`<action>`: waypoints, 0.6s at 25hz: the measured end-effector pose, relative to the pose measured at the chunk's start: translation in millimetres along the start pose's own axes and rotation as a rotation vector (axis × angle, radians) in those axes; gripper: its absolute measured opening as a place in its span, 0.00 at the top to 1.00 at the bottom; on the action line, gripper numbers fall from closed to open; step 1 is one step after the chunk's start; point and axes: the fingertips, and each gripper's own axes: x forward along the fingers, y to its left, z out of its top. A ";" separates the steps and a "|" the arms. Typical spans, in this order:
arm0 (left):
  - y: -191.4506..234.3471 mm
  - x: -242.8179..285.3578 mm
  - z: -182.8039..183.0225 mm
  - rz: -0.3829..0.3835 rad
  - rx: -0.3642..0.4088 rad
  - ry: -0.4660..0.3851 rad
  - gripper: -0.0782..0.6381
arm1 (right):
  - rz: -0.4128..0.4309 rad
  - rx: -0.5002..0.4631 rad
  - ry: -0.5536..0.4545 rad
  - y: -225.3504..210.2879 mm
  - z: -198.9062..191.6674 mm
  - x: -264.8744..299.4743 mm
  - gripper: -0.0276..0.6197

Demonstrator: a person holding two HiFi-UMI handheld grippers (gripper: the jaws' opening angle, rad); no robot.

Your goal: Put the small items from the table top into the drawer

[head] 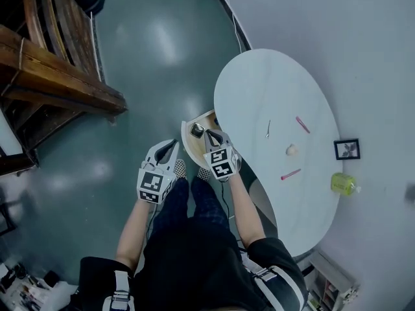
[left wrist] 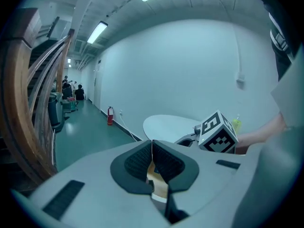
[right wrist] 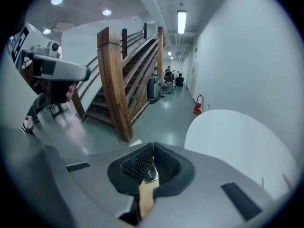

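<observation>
Holds left gripper (head: 171, 144) and right gripper (head: 213, 135) pinched together, empty, by drawer (head: 186, 138) at 9 o'clock of white table (head: 272, 89)

Person wore a black short-sleeved top, dark blue trousers, checkered shoes (head: 180, 168), plus grey-white harness straps (head: 272, 280) at 5 and 7 o'clock. Left gripper (head: 170, 148) and right gripper (head: 211, 135) had pale grey shells, black ribbed pads (left wrist: 137, 161) and black-and-white marker cubes (head: 152, 186).

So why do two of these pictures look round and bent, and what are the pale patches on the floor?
Left and right gripper views: wide-angle lenses, dark rounded corners, the staircase bowing. Head view: pale patches are light glare on the glossy floor.
</observation>
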 end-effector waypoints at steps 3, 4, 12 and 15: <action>-9.8 -7.0 22.2 -0.013 0.027 -0.034 0.86 | -0.032 0.010 -0.064 -4.3 24.3 -30.6 0.91; -12.8 -9.5 28.9 -0.017 0.034 -0.045 0.86 | -0.042 0.015 -0.083 -5.4 31.0 -40.3 0.91; -39.2 -34.7 80.0 -0.053 0.105 -0.128 0.86 | -0.132 0.109 -0.272 -17.2 80.2 -123.5 0.91; -45.8 -40.2 98.7 -0.078 0.142 -0.161 0.86 | -0.173 0.135 -0.358 -23.0 96.8 -155.9 0.91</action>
